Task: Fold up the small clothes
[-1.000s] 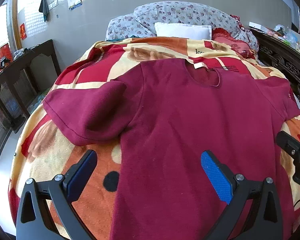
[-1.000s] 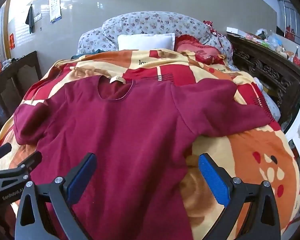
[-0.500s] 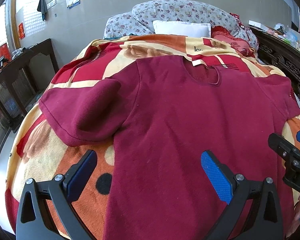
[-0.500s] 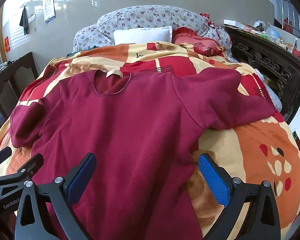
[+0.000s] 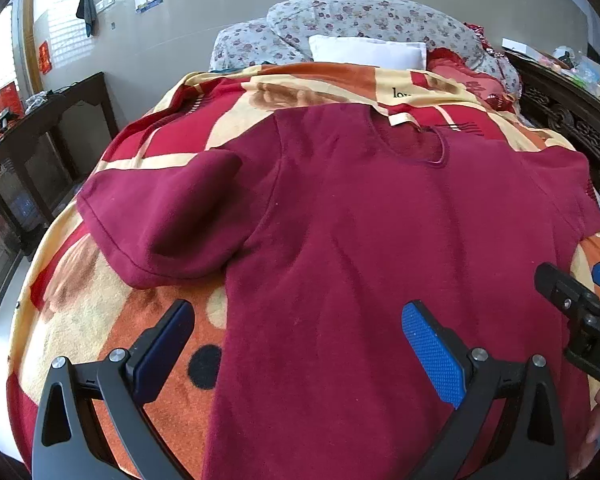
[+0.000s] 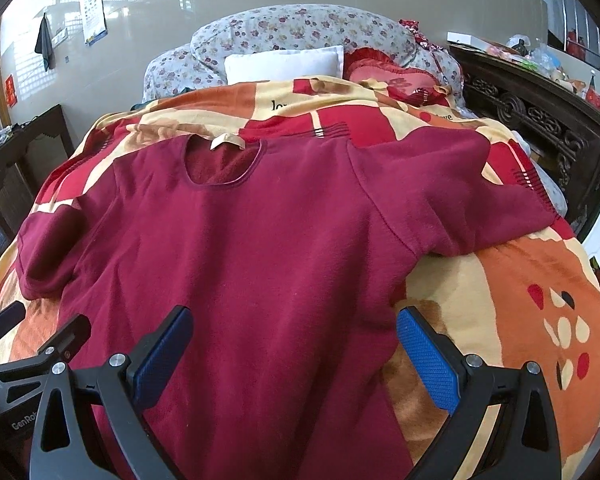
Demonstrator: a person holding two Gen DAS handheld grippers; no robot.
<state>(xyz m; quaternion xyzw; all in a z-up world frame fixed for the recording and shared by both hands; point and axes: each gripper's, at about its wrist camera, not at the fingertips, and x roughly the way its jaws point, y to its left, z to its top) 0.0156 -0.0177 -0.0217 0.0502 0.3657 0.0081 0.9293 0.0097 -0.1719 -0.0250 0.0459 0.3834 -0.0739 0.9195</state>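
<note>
Both cams sit a bit closer & further toward the collar vs 1 s ago; shirt itself unchanged. Maroon shirt [image 5: 360,248] lies flat, front up, on the bed's patterned blanket [image 5: 100,312], sleeves spread, collar w/ tag [image 6: 226,142] at the far end. Left hand-held gripper [image 5: 296,340] hangs over the shirt's left side edge, released, holding nothing. Right hand-held gripper [image 6: 292,344] hangs over the right side edge, also spread wide, nothing between fingers.
</note>
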